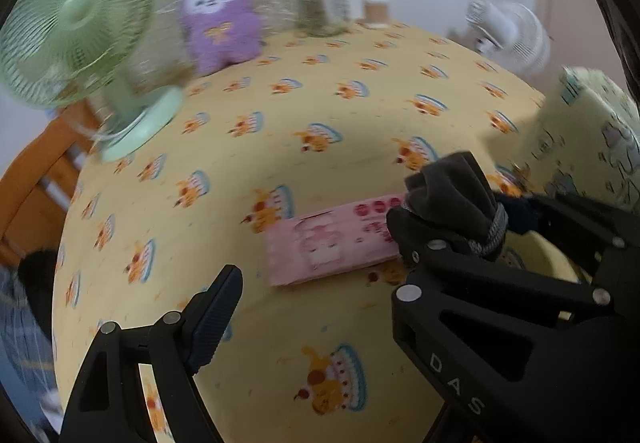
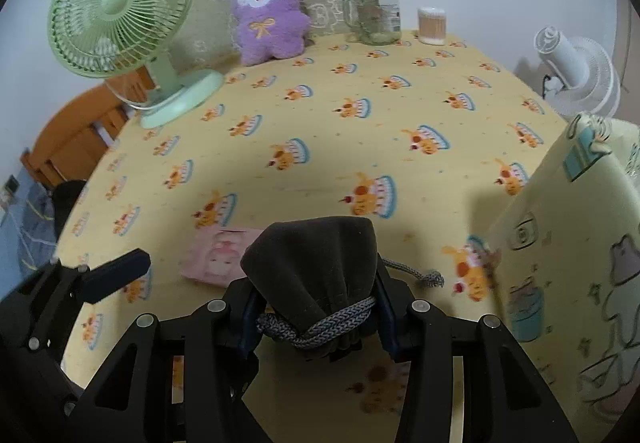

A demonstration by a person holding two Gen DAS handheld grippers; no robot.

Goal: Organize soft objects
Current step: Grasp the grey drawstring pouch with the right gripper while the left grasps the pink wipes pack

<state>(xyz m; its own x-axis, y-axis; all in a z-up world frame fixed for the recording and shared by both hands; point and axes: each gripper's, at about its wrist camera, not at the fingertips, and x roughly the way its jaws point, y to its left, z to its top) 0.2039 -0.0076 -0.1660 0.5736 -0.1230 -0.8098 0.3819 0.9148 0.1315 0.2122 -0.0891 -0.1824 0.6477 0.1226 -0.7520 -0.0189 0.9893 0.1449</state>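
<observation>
- Right wrist view: showed the right gripper squeezed on a dark pouch at its tied neck, grey cord wrapped round.
- Held the pouch just above the yellow worktop, over a pink card.
- Left wrist view: showed the left gripper wide and holding nothing, close beside the pouch.
- Looked like the picking-up step, with the putting-away not yet done.
- Next, probably needed a gentle carry to the soft bin on the right, then a let-go inside.

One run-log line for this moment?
right gripper: shut on dark grey drawstring pouch | left gripper: open, empty | pink card: flat on yellow tablecloth
</observation>
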